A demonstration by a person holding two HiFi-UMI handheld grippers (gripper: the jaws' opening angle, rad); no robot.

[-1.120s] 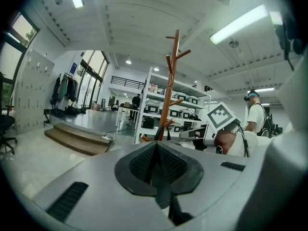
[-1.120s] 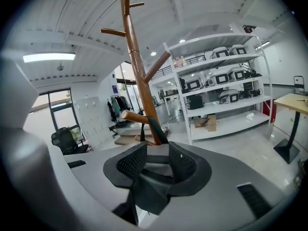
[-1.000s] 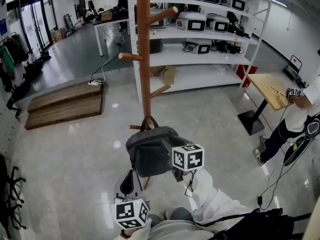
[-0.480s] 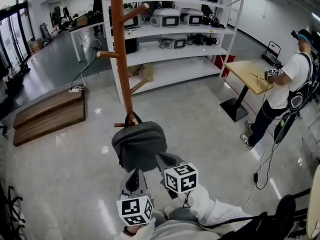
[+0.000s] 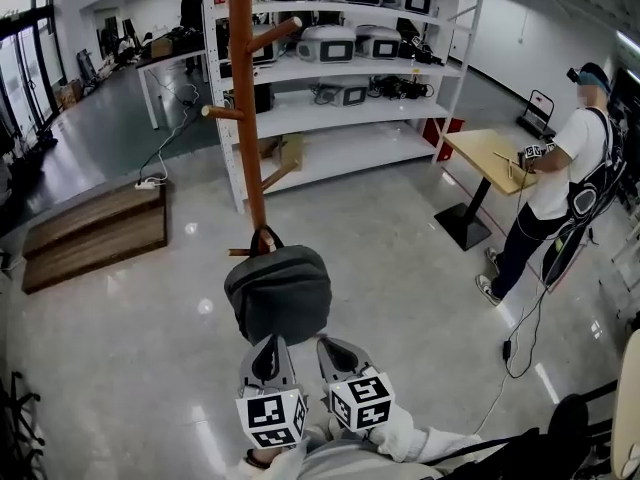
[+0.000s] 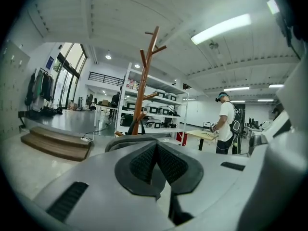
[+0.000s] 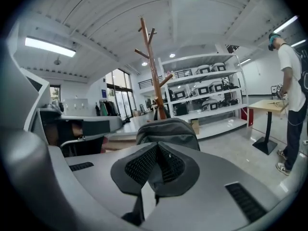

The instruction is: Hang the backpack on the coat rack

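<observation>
The grey backpack (image 5: 278, 293) hangs by its top handle from a low peg of the wooden coat rack (image 5: 245, 98), just above the floor. Both grippers sit close to my body, short of the bag and not touching it. My left gripper (image 5: 268, 342) is shut with nothing between its pads. My right gripper (image 5: 336, 346) is shut and empty too. In the left gripper view the backpack (image 6: 126, 139) shows just past the shut gripper (image 6: 156, 146), with the rack (image 6: 143, 81) behind. The right gripper view has the backpack (image 7: 167, 130) beyond the shut gripper (image 7: 156, 148).
A white shelf unit (image 5: 360, 78) with several devices stands behind the rack. A person (image 5: 560, 188) stands at the right beside a small wooden table (image 5: 490, 153). A low wooden platform (image 5: 90, 233) lies at the left, with a cable (image 5: 165, 158) on the floor.
My right gripper has let go of the backpack, shut, and drawn back toward me. The left gripper shifted slightly. The backpack stays hanging on the peg.
</observation>
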